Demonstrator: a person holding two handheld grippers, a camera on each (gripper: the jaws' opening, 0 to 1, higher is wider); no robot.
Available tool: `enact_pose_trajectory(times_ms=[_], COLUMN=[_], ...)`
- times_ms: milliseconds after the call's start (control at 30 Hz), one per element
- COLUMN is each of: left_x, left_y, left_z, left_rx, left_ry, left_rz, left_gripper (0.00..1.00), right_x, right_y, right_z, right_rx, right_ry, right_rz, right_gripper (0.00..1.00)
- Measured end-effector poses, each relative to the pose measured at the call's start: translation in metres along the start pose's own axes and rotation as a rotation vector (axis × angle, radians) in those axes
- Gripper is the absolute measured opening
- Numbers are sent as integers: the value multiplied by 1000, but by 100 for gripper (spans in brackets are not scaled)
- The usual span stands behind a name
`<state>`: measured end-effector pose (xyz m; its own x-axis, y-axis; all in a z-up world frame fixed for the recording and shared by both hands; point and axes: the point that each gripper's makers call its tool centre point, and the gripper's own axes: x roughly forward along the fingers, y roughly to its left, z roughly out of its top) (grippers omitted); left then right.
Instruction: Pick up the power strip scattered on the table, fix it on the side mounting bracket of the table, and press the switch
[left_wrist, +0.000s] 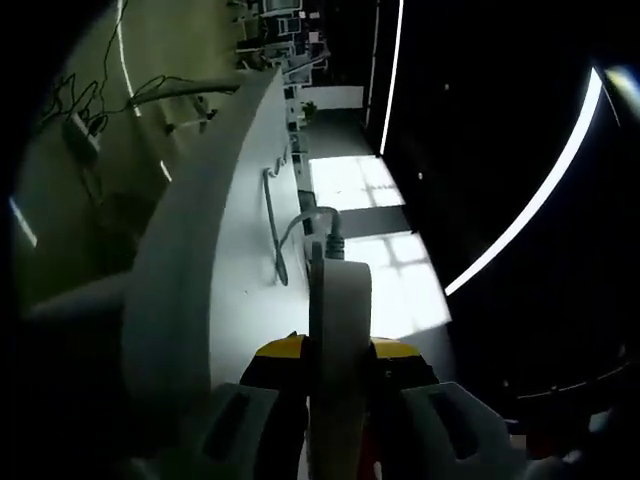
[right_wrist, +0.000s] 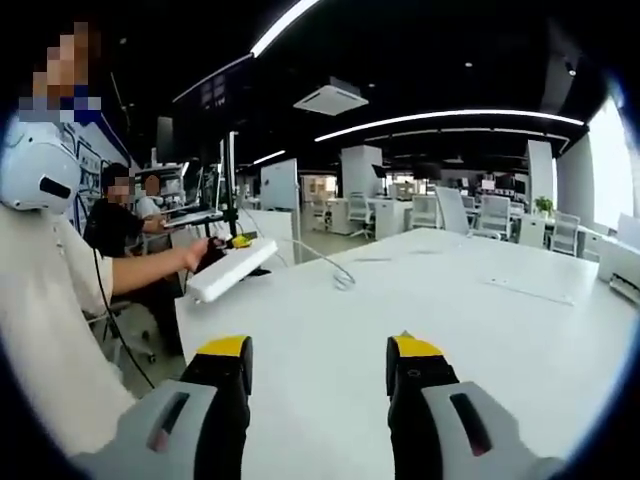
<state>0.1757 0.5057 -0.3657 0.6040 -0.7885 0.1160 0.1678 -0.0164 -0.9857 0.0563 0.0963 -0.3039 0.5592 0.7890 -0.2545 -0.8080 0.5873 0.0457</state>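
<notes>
In the left gripper view, the left claw is clamped on the white power strip, seen edge-on beside the white worktop, its cable trailing ahead.

In the right gripper view, the right claw stands open above the worktop; the power strip is held at the worktop's far left edge.

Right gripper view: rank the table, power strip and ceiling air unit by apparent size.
1. table
2. and 3. power strip and ceiling air unit look similar; the unit sits farther away, so no ranking.
</notes>
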Motion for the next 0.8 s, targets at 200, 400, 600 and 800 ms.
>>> enact_pose_trajectory(times_ms=[200,400,600,800], left_x=[1,5,14,18], left_y=[-4,-11,-24,-34], left_z=[-8,-23,-48,-61], left_rx=[29,1,-1,-6], left_ry=[-16,-19,6,37], left_rz=[-4,-16,-6,-4], left_gripper=[25,25,25,25], right_x=[2,5,9,12], right_y=[0,0,1,2], right_z=[-3,-5,-7,-8], right_rx=[14,19,21,26], right_ry=[3,10,17,21], right_rz=[-8,-9,-7,-7], right_gripper=[49,49,49,49])
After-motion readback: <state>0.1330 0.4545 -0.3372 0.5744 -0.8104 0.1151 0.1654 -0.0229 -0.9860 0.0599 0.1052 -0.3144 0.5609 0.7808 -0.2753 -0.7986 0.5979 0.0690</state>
